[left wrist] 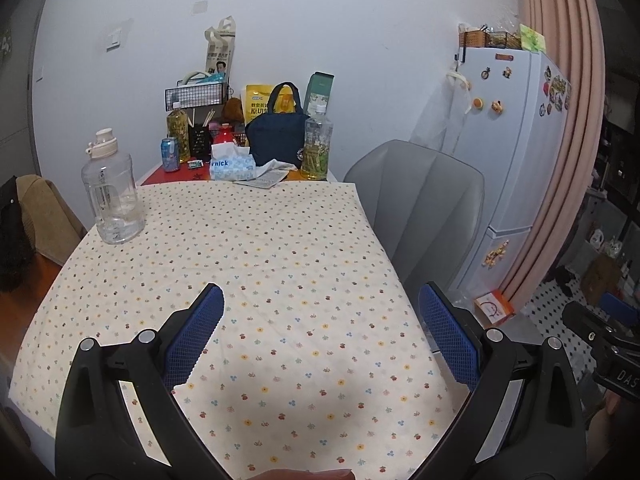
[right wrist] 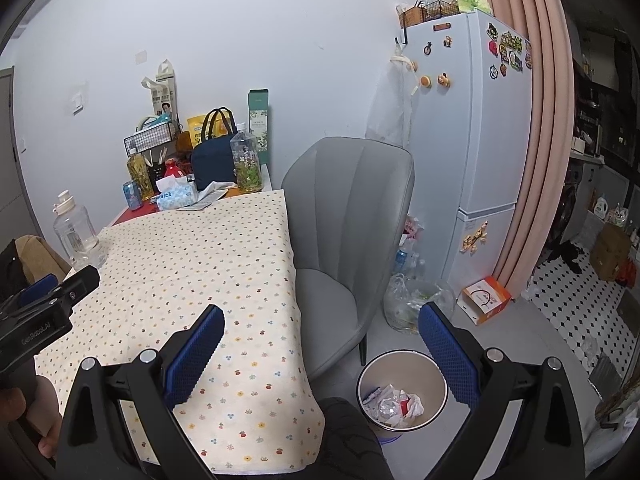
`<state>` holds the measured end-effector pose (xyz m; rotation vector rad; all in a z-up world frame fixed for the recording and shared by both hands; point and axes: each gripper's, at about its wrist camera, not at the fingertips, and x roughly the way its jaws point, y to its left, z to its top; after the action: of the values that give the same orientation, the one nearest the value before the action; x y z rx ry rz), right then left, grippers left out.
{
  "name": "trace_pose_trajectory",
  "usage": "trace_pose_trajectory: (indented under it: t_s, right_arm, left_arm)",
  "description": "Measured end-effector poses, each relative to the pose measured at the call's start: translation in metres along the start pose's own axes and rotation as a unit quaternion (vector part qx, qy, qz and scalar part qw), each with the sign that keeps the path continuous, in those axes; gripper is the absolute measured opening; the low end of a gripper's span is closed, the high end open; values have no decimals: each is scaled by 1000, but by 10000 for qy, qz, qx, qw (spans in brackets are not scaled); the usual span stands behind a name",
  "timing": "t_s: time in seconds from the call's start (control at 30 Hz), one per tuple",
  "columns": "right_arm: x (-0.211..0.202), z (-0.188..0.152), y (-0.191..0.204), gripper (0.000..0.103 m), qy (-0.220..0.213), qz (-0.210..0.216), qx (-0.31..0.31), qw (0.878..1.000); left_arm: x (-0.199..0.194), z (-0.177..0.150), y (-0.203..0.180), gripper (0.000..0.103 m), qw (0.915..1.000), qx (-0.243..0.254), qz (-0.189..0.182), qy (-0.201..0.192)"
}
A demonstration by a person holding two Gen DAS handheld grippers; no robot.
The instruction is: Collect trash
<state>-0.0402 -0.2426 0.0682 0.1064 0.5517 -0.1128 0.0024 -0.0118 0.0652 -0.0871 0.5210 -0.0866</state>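
On the floral tablecloth (left wrist: 280, 264) no loose trash shows; crumpled wrappers already lie in the bin (right wrist: 401, 391) beside the grey chair (right wrist: 348, 232). Left gripper (left wrist: 320, 332) and right gripper (right wrist: 320, 350) both gape, empty. Collection looks near-finished; next: scan the far clutter for leftovers.

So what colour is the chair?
Grey. The chair shows best in the right wrist view.

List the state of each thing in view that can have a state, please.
left gripper: open, empty
right gripper: open, empty
trash bin: no lid, trash inside
clear jug: upright, capped, almost empty
tea bottle: upright, capped
blue can: upright
tissue pack: open, tissue sticking out
navy bag: closed
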Motion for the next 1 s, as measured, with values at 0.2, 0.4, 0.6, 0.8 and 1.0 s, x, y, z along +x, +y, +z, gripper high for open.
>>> trace_pose_trajectory:
  t_s: [0.2, 0.4, 0.6, 0.8, 1.0]
  right_arm:
    - [0, -2, 6, 95, -11, 32, -68, 10000]
    - [-1, -2, 7, 95, -21, 51, -86, 9999]
    - [0, -2, 7, 95, -14, 49, -84, 10000]
    - [0, -2, 7, 95, -12, 46, -88, 9999]
    - [2, -4, 8, 95, 7, 57, -106, 9999]
  left_arm:
    - [-2, 0, 0, 97, 10000, 20, 73, -53]
    - [-4, -1, 0, 97, 9999, 34, 73, -83]
    - [-5, -1, 1, 97, 9999, -6, 117, -105]
    - [-5, -1, 1, 97, 9999, 5, 123, -119]
    - [-5, -1, 1, 97, 9999, 1, 122, -116]
